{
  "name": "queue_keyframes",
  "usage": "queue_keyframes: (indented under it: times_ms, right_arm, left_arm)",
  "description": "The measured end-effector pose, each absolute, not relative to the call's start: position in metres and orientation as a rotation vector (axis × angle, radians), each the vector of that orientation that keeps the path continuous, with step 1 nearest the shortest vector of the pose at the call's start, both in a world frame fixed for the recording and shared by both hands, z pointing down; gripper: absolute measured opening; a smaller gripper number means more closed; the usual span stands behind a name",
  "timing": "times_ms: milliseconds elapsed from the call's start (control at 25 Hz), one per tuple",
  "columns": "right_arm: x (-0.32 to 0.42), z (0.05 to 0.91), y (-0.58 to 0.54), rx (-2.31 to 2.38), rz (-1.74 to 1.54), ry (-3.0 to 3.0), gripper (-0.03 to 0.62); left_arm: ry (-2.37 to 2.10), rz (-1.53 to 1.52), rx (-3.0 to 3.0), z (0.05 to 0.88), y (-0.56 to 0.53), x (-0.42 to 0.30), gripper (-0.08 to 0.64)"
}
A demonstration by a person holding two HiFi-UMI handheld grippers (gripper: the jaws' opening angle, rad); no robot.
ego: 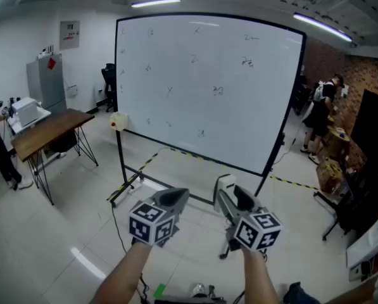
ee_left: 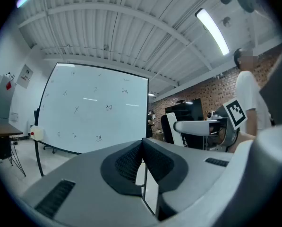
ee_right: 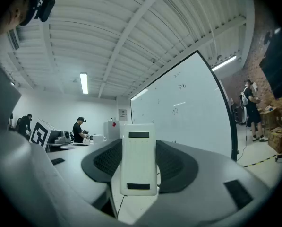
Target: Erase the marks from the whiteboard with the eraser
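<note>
Since the whiteboard (ego: 207, 87) stands on its legs well away across the floor, the head view shows both tools held low in front of the person and pointed toward it, as if getting ready to walk over. Small dark marks (ego: 218, 91) are dotted all over the whiteboard, so I think the wiping has not begun. The right tool (ego: 228, 194) carries the white eraser (ego: 224, 185), which sticks out past its tips so that it can meet the whiteboard first. The left tool (ego: 176, 198) sits just beside it with nothing in it. A brown worktop (ego: 49, 130) stands off to the left, far from the job. In the left gripper view, that tool's two jaws are pressed together with nothing between them, so it looks like a spare hand for now. The whiteboard (ee_left: 96, 110) is far ahead. In the right gripper view, the jaws squeeze the eraser (ee_right: 139, 162) from both sides, and it stands upright between them. The whiteboard (ee_right: 188, 112) is off to the right, well apart from the eraser.
</note>
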State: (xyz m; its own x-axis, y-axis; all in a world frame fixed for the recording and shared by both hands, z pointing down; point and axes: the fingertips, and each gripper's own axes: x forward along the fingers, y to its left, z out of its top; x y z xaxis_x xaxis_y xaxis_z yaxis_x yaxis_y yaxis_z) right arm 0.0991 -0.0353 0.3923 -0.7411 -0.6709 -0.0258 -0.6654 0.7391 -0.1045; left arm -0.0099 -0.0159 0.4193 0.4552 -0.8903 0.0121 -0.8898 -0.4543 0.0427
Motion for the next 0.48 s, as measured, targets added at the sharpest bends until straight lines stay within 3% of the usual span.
queue_keyframes:
  times_ms: [480]
  right_arm:
    - [0.131, 0.372, -0.165, -1.09, -0.09, 2.829, 0.221]
  left_arm:
    - [-1.636, -0.022, 2.697, 0.394, -0.15, 0.016, 0.0]
